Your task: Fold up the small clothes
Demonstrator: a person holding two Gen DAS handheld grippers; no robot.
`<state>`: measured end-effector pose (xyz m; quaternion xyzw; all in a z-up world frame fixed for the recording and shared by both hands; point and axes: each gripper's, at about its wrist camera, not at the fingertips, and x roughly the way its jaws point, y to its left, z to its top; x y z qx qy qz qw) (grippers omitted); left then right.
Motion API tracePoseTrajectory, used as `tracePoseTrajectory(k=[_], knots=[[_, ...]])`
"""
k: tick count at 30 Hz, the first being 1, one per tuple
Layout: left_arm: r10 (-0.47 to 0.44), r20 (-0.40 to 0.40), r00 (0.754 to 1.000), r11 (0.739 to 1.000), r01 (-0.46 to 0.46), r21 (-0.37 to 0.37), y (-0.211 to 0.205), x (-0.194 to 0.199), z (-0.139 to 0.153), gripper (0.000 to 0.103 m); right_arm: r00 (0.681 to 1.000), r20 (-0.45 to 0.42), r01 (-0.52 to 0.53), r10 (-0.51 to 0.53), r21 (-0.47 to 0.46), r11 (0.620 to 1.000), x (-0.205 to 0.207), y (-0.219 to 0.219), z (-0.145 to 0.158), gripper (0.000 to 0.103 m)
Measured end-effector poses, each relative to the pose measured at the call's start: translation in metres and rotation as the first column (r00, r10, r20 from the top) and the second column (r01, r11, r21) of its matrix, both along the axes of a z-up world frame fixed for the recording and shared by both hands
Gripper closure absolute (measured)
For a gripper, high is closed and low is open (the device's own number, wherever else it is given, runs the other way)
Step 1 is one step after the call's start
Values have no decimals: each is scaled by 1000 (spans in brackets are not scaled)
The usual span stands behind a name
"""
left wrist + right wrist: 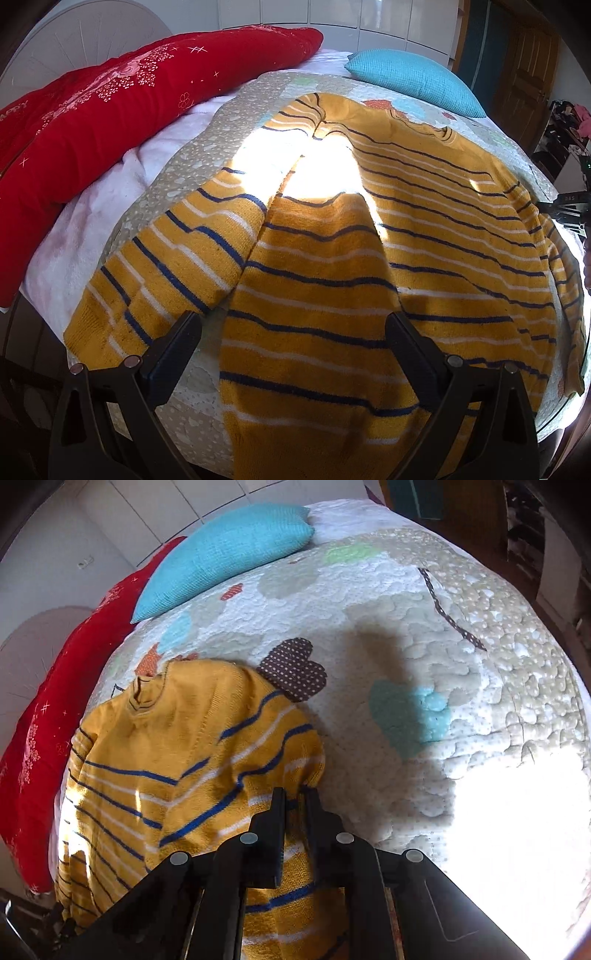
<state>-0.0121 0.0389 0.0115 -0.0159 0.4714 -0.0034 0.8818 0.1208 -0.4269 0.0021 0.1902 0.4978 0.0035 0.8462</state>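
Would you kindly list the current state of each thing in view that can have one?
Striped sweater: lying on the quilt, one sleeve folded in across the body.
Left gripper: open, jaws wide above the sweater's lower part.
Right gripper: shut on the sweater's edge.
Quilt: spread over the bed.
Blue pillow: lying at the quilt's far edge.
Red blanket: bunched alongside the quilt.

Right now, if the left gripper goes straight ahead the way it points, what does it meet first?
Most likely the striped yellow sweater lying on the quilt. The open left gripper points down at the sweater, with nothing in between, though depth is hard to judge.
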Motion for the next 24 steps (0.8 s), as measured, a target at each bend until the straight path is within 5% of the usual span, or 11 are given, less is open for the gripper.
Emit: tracePoseTrajectory(k=[5, 7, 8, 11, 13, 15, 17, 24], knots=[[10, 11, 1000, 1000, -10, 30, 1, -3, 2, 3, 993, 10, 120, -121, -257, 959, 26, -14, 12, 96], [10, 25, 1000, 1000, -11, 28, 2, -7, 5, 3, 977, 26, 196, -210, -483, 854, 36, -24, 17, 102], [9, 29, 1000, 1000, -10, 29, 2, -9, 8, 3, 971, 38, 222, -238, -520, 825, 33, -39, 19, 101], [7, 43, 999, 999, -9, 36, 5, -16, 14, 3, 967, 41, 251, -250, -290, 924, 11, -64, 32, 101], [10, 52, 999, 1000, -11, 17, 7, -19, 16, 3, 975, 60, 223, -215, -211, 952, -17, -61, 48, 95], [9, 54, 998, 1000, -8, -12, 10, -22, 16, 3, 985, 65, 171, -161, -186, 968, -54, -45, 59, 69], [-2, 46, 999, 999, 4, -39, 9, -24, 14, 3, 993, 63, 111, -102, -153, 982, -92, -27, 63, 56], [-53, 46, 998, 997, 55, -53, -5, -43, 14, 3, 998, 38, -49, 54, -130, 990, -210, 57, 38, 34]])
